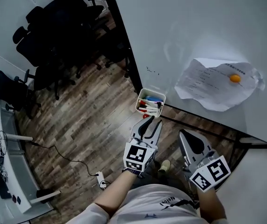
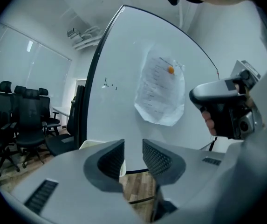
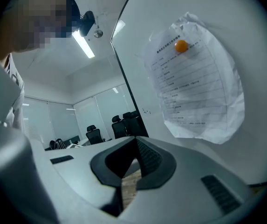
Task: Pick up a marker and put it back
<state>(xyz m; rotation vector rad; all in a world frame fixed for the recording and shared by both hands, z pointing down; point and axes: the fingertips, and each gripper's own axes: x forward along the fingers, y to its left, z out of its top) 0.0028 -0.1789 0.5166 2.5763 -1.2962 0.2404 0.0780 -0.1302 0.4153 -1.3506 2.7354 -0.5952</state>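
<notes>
The markers [image 1: 148,107], several with red caps and at least one dark one, lie packed together in a small white tray [image 1: 139,101] fixed at the whiteboard's [image 1: 194,31] lower edge. Something blue [image 1: 154,98] sits at the tray's far side. No marker is out of the tray.

Just near of the tray, the left tongs [image 1: 152,121] point their tips up at it. In the left gripper view these tongs [image 2: 133,155] stand parted with nothing between the ribbed pads, only whiteboard and floor showing through the gap. The bare left forearm [image 1: 117,190] stretches forward from the body.

To the right and nearer the body, the right tongs [image 1: 183,134] aim at the whiteboard, well apart from the tray. In the right gripper view they [image 3: 135,146] are closed tip to tip and hold nothing.

Farther right on the whiteboard, a crumpled printed sheet of paper [image 1: 212,85] hangs under an orange magnet [image 1: 235,78]. To the left lies a wooden floor [image 1: 91,129], with black office chairs [image 1: 54,36] at the far left.
</notes>
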